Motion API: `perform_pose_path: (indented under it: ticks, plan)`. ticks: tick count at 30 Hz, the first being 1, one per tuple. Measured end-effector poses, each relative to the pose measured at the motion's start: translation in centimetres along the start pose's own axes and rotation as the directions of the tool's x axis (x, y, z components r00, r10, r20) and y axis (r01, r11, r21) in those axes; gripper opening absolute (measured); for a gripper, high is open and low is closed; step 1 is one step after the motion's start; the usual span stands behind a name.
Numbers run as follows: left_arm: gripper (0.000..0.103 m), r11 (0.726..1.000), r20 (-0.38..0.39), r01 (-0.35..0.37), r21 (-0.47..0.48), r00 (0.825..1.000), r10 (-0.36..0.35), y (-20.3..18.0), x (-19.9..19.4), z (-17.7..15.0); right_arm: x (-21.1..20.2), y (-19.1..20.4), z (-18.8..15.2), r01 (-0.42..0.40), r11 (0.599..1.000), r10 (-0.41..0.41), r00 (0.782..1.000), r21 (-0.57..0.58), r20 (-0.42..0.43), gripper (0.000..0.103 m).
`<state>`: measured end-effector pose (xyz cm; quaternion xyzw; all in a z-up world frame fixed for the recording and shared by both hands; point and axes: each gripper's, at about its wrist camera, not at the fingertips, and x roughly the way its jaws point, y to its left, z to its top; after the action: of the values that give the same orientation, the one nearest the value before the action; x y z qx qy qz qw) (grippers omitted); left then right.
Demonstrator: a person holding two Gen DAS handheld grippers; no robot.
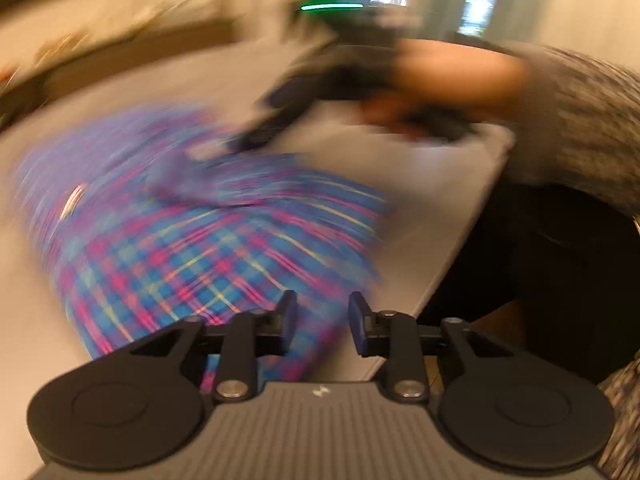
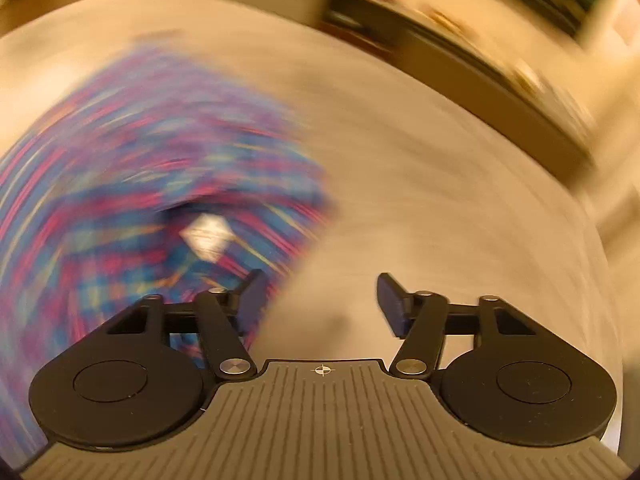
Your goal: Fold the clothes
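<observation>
Both tongs, left and right, hover spread, empty, above plaid garment.

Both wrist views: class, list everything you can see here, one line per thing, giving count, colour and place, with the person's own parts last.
Plaid garment: one, blue with pink and yellow checks, spread on the table; too blurred to tell the type.
White label: one, on the garment, in the right wrist view.
Table: one, pale beige, under the garment.
Shelf or counter: one, dark, behind the table, blurred.
Left tool: one, black, jaws apart with nothing gripped, over the garment's near edge.
Right tool: one, black, jaws apart and empty, at the garment's edge over bare table.
Hand: one, holding the right tool.
Sleeve: grey knit, at the right in the left wrist view.
</observation>
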<state>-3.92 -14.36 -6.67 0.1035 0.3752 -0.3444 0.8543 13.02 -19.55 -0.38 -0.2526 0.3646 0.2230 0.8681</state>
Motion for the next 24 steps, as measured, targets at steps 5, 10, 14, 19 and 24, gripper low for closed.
perform_pose_path:
  ticks: [5, 10, 14, 19, 24]
  plan:
    - [0.034, 0.993, 0.092, -0.121, -0.013, 0.988, 0.122, 5.7, -4.6, 1.8, -6.2, -3.0, -1.4, -0.129, 0.967, 0.089, 0.979, 0.219, 0.184, 0.042]
    - [0.044, 0.934, -0.045, -0.346, -0.085, 0.938, 0.344, 19.0, -3.9, 2.1, -10.3, 0.8, -6.2, -0.335, 0.892, 0.263, 0.931, 0.305, 0.255, 0.056]
    - [0.049, 0.938, -0.005, -0.33, -0.103, 0.944, 0.331, 22.8, -1.3, 2.5, -9.7, 4.6, -8.5, -0.25, 0.931, 0.198, 0.958, 0.266, 0.206, 0.047]
    - [0.039, 0.961, -0.008, -0.232, -0.149, 0.972, 0.233, 23.1, 0.5, 1.6, -4.2, 1.9, -6.6, -0.121, 0.99, 0.119, 0.993, 0.077, 0.028, 0.04]
    - [0.038, 0.994, -0.006, -0.079, -0.08, 0.997, 0.079, 20.5, -0.8, 0.6, 1.7, -4.3, -3.6, 0.148, 0.985, -0.149, 0.989, -0.085, -0.006, 0.051]
